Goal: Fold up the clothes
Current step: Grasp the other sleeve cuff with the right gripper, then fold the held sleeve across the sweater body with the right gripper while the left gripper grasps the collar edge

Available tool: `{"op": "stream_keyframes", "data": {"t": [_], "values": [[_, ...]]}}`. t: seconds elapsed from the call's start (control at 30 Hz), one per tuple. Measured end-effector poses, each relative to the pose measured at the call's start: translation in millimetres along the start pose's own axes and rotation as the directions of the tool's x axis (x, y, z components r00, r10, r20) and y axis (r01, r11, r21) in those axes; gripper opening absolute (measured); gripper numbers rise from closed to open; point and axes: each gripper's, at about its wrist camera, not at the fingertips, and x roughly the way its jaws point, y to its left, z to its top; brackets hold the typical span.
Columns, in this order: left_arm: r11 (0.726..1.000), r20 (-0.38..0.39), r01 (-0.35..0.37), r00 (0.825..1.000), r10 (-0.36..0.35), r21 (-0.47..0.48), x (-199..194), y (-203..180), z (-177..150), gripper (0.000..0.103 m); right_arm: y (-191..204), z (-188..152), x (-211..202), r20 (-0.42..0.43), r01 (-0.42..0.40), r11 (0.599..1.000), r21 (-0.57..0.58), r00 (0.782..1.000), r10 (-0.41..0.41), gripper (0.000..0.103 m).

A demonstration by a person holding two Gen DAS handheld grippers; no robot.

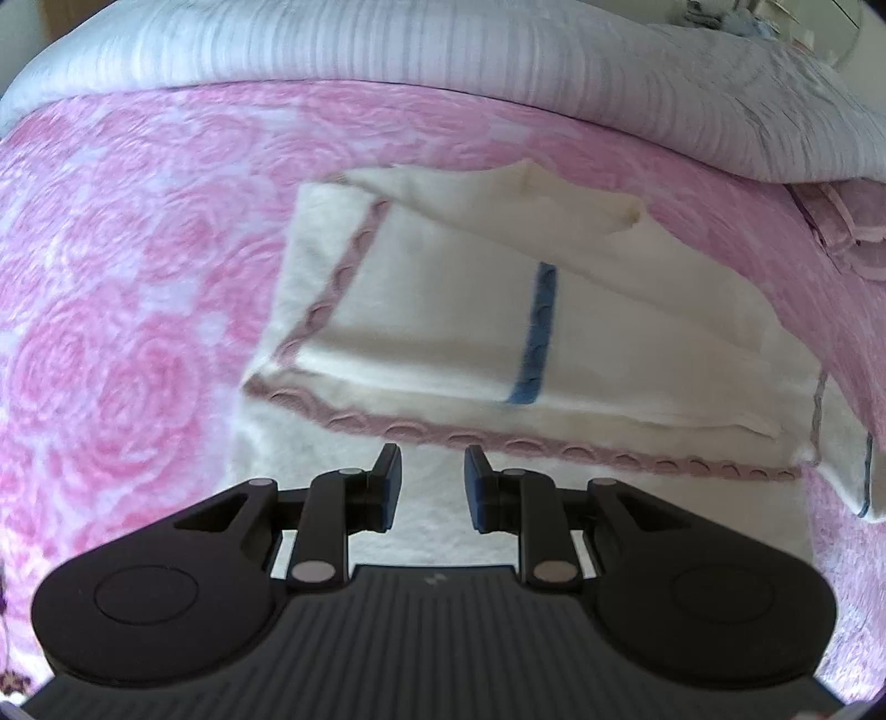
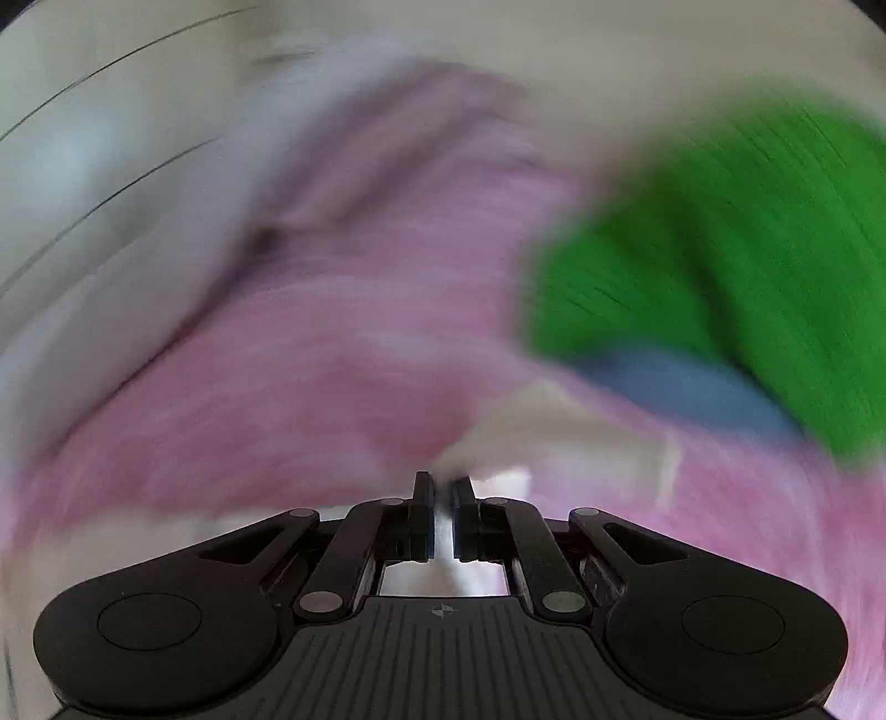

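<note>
A white cloth with a mauve scalloped trim and a blue stripe lies partly folded on the pink rose-patterned bedspread, with one corner turned back at the far side. My left gripper hovers just above its near edge, jaws apart and nothing between them. The right wrist view is heavily blurred. There my right gripper has its jaws almost together, and a cream-white piece of cloth rises in a peak to the fingertips and appears pinched between them.
A pale grey-lilac quilt runs along the far side of the bed. Folded pink fabric lies at the right edge. In the right wrist view a green cloth lies over a blue one on the bedspread at the right.
</note>
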Motion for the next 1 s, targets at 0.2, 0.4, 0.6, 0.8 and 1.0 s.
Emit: {"op": "stream_keyframes", "data": {"t": [0.2, 0.4, 0.6, 0.8, 1.0], "values": [[0.998, -0.029, 0.020, 0.999, -0.021, -0.062, -1.6, 16.0, -13.5, 0.020, 166.3, -91.0, -47.5, -0.220, -0.356, 0.750, -0.557, 0.935, 0.279, 0.010], [0.992, -0.067, 0.096, 0.993, -0.102, -0.079, 0.6, 11.2, -28.0, 0.023, 197.5, -158.2, -52.6, -0.466, -0.471, 0.600, -0.647, 0.867, 0.178, 0.025], [0.934, -0.113, 0.312, 0.936, -0.333, -0.173, 25.9, -32.5, -35.8, 0.027, 135.7, -126.9, -47.2, -0.418, -0.301, 0.756, -0.582, 0.908, 0.040, 0.031], [0.857, -0.120, 0.380, 0.888, -0.443, -0.349, 72.9, -70.7, -37.0, 0.029, 62.1, -81.5, -25.9, -0.407, -0.109, 0.923, -0.368, 0.912, -0.055, 0.032], [0.800, -0.112, 0.407, 0.859, -0.499, -0.442, 102.1, -88.9, -36.8, 0.004, 19.9, -74.5, -29.7, -0.422, -0.029, 0.966, -0.258, 0.903, -0.086, 0.033]]}}
